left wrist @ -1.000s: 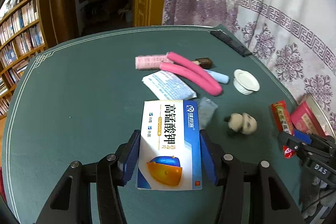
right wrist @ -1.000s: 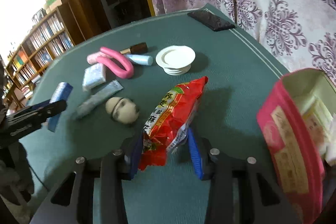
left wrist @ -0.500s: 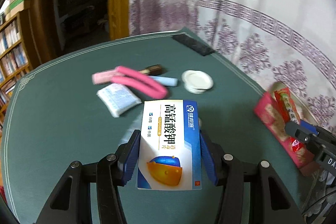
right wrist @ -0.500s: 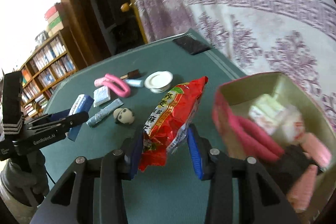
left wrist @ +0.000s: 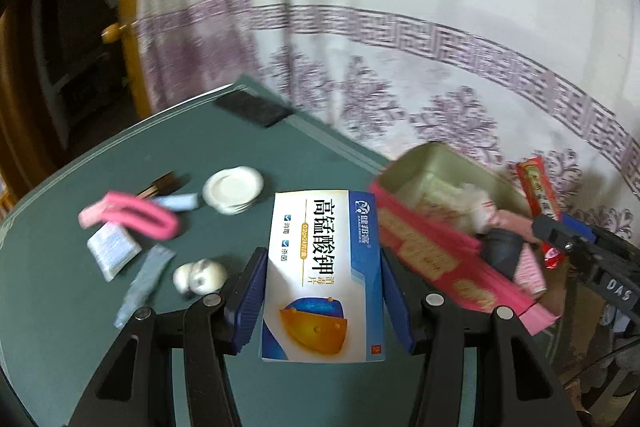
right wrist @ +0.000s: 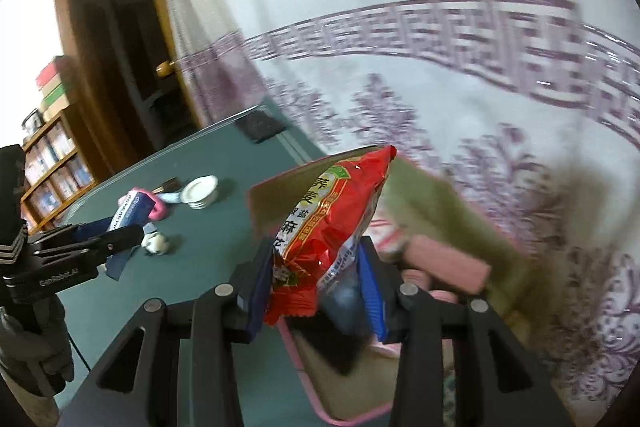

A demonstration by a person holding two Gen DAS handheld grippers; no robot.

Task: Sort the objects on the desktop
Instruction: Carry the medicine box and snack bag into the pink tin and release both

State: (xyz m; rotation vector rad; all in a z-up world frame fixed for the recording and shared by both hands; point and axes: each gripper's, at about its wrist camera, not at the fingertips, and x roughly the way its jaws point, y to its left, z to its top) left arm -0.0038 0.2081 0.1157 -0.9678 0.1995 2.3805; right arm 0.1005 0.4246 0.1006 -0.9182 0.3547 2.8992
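Nearest, left claw (left wrist: pixel 322 301): blue pads pressed on both long sides of a blue-and-white medicine box (left wrist: pixel 324 271) with Chinese print, held face up above the green worktop (left wrist: pixel 72 291). Right claw (right wrist: pixel 316 291): pads closed on the lower part of a red snack packet (right wrist: pixel 328 223), which stands up from the grip over the open pink box (right wrist: pixel 340 411); in the left wrist view the same packet (left wrist: pixel 538 197) shows at the far right, above that box's (left wrist: pixel 436 255) far side. Pink box: open top, pale green inner walls, holding pink wrapped items and white packets, all blurred. On the worktop, left of the medicine box: a small black-and-white panda figure (left wrist: pixel 200 275), just beside it a grey-blue tube (left wrist: pixel 144 283), then a white printed sachet (left wrist: pixel 112 249). Further off: a folded pink band (left wrist: pixel 136 217), a pale blue stick (left wrist: pixel 176 202) touching it, a brown-ended item (left wrist: pixel 158 185) behind. Beside these, a stack of white round lids (left wrist: pixel 234 189). Far edge of the worktop: a flat black device (left wrist: pixel 252 107). Beyond: a white curtain (left wrist: pixel 400 39) with purple pattern and a wooden door with a round knob (left wrist: pixel 110 34). In the right wrist view, a bookshelf (right wrist: pixel 52 167) at far left.
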